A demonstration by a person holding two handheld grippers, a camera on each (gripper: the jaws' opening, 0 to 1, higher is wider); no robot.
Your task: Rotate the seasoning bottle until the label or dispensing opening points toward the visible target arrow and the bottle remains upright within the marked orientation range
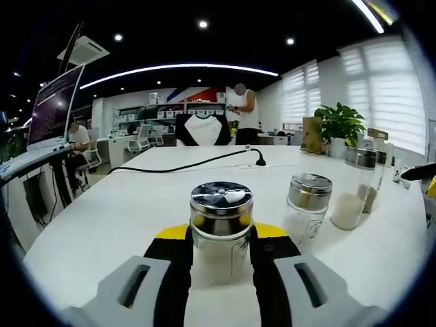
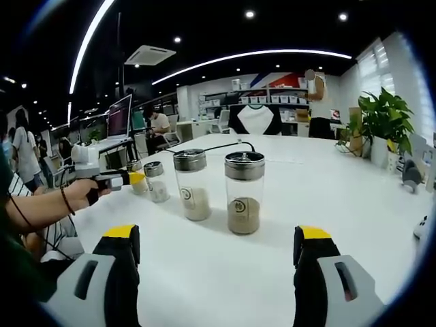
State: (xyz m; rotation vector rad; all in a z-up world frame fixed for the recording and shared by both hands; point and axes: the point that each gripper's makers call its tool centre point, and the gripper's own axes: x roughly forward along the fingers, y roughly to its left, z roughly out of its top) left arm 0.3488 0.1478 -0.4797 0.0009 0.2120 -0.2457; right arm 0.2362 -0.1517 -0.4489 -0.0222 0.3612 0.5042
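Currently at grasp step: left gripper (image 1: pixel 219 262) jaws pinching the seasoning bottle (image 1: pixel 220 231), upright on the table (image 1: pixel 122 211). Right gripper (image 2: pixel 216 255) spread wide, holding nothing, near two other jars (image 2: pixel 219 191). Target arrow not spotted. Next, imo: twist w/o tipping.

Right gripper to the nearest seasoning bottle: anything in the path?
Nothing visible. The right gripper is open, and bare white table lies between its jaws and the nearest seasoning bottle. A second bottle stands to that one's left, off the line.
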